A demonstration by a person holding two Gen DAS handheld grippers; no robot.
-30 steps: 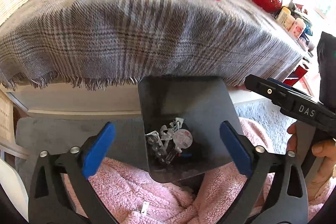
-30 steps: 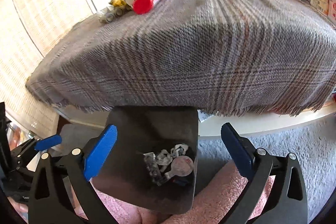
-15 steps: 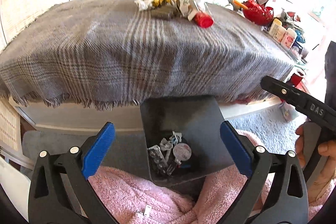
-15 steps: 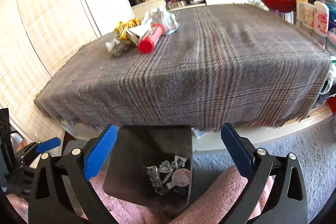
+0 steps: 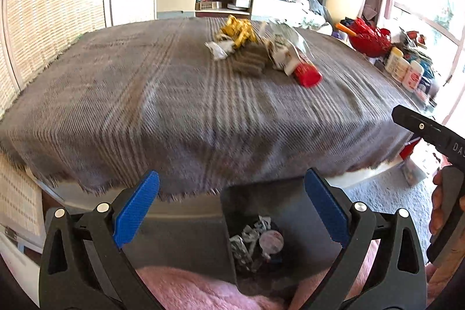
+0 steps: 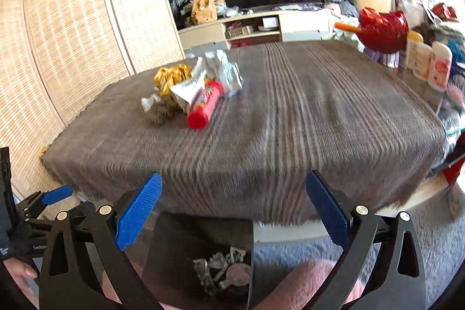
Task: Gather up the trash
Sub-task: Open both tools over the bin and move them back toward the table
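Both of your grippers are empty right now, jaws spread wide, and each view shows why that makes sense.

From the left wrist, your left gripper (image 5: 232, 211) hangs over the dark bin (image 5: 293, 211), which stands on the floor just in front of the table edge, by your pink-clad lap. Crumpled wrappers (image 5: 255, 240) already lie at its bottom, so it is parked where a short drop from either hand reaches it. The rest of the trash sits in one heap (image 5: 261, 51) well across the grey plaid cloth (image 5: 145, 106): a yellow crumpled wrapper (image 5: 238, 29), white paper scraps, a brownish wad and a red-capped tube (image 5: 306, 74) lying on its side nearest you. At the right edge you can see your right hand (image 5: 441, 211) on the other tool's handle.

From the right wrist, your right gripper (image 6: 232, 211) is likewise parted with nothing between the blue pads (image 6: 139, 208). The same heap (image 6: 191, 89) lies left of centre here, with the tube (image 6: 205, 106) pointing its red cap (image 6: 197, 119) toward you. The red bowl (image 6: 382, 29) and the bottles (image 6: 430, 63) stand apart along the far right edge; they look like household goods, not trash, so leave them.

With the heap far from both tools, the next reach is probably a long one. The tube looks easiest to clamp across its body; the wrappers are loose and light.
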